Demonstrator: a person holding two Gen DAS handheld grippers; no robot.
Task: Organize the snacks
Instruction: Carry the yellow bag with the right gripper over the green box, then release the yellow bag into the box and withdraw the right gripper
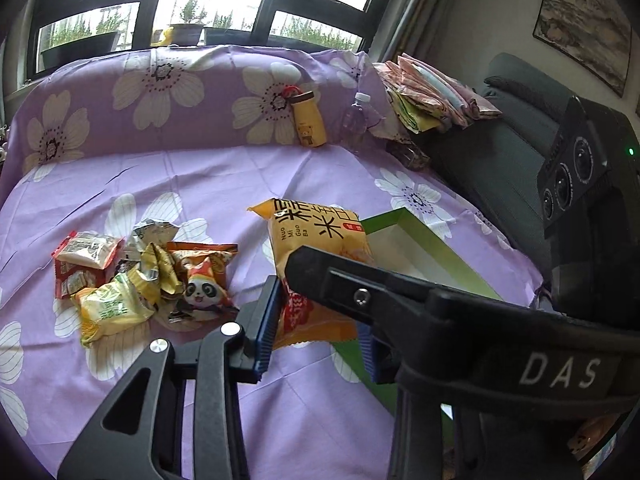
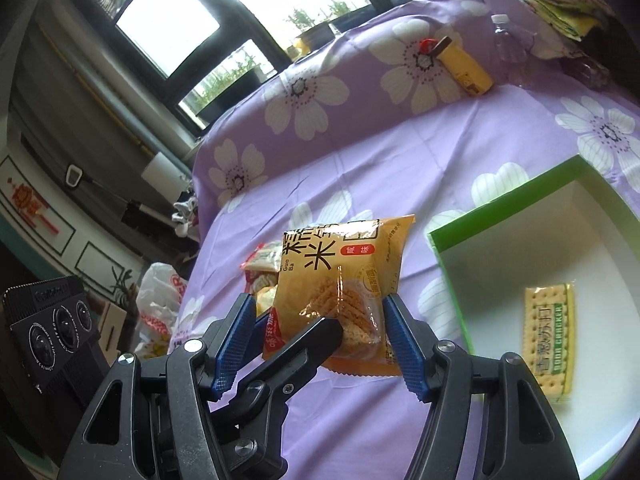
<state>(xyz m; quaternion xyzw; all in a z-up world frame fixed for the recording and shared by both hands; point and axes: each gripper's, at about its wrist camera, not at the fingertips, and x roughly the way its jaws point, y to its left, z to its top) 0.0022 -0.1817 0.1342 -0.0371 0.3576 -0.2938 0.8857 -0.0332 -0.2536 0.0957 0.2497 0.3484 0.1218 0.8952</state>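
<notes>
Orange rice-cracker bag point(image 2: 340, 296) is held off the bed point(image 2: 360, 168), pinched between both tools: right tool point(image 2: 320, 344) gripping its sides, left tool point(image 1: 316, 320) narrow on its lower edge. Green box point(image 2: 440, 264) sits just right, one cracker pack point(image 2: 548, 340) inside. Best carry level over the rim, release low.

Orange packet point(image 2: 340, 280) (purple floral sheet point(image 2: 360, 168))

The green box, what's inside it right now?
The right wrist view shows one cracker packet lying flat on the white floor of the green box. The box's near corner runs out of frame, and in the left wrist view a gripper finger and the orange snack bag cover part of it.
</notes>
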